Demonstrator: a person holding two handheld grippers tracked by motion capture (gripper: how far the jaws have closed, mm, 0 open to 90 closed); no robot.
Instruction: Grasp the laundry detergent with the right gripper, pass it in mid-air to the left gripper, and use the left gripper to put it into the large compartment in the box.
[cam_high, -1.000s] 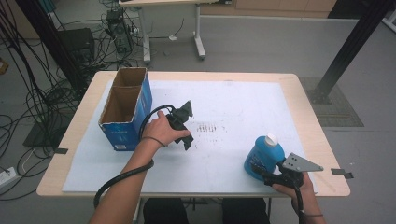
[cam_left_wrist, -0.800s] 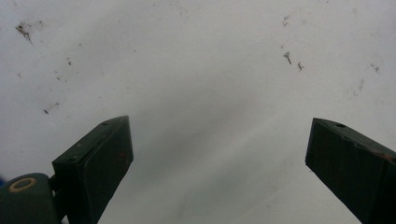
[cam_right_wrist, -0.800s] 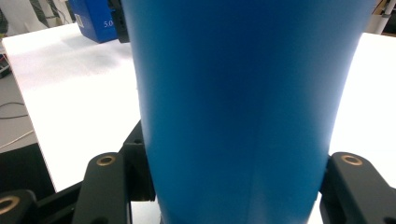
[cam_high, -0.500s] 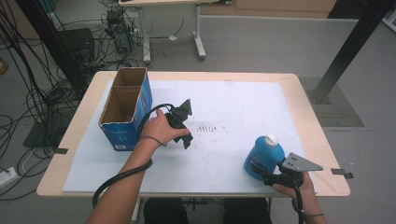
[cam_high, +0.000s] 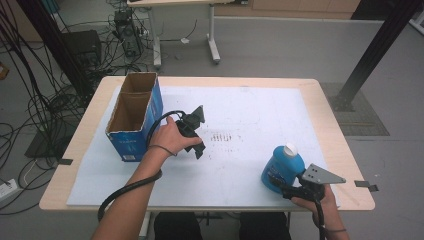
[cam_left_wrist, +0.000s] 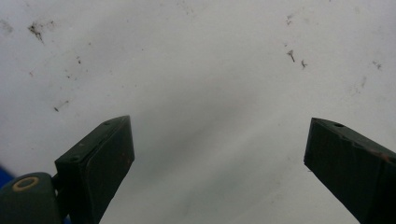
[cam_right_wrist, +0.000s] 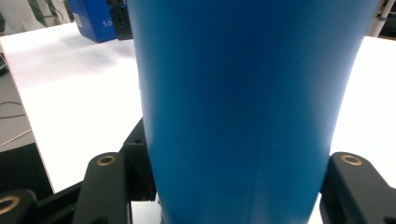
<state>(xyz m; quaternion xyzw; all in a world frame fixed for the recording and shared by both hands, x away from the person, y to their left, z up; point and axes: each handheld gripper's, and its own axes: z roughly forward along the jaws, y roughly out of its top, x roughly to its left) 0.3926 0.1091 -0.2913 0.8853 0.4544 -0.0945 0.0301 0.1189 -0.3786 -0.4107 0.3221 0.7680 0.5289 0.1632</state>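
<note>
A blue plastic bottle (cam_high: 282, 167) with a white cap stands upright near the front right edge of the white sheet. My right gripper (cam_high: 276, 181) is shut on its lower body; in the right gripper view the bottle (cam_right_wrist: 252, 93) sits between the two jaws. My left gripper (cam_high: 201, 131) is held in a hand over the sheet, just right of the blue box. In the left gripper view the left gripper (cam_left_wrist: 219, 163) is open over the bare white surface. Its jaws have just been closing a little, with nothing between them.
An open blue cardboard box (cam_high: 135, 117) lies at the left of the wooden table (cam_high: 325, 115). The white sheet (cam_high: 250, 105) covers most of the top and has small dark marks near its middle. Cables and another table stand on the floor beyond.
</note>
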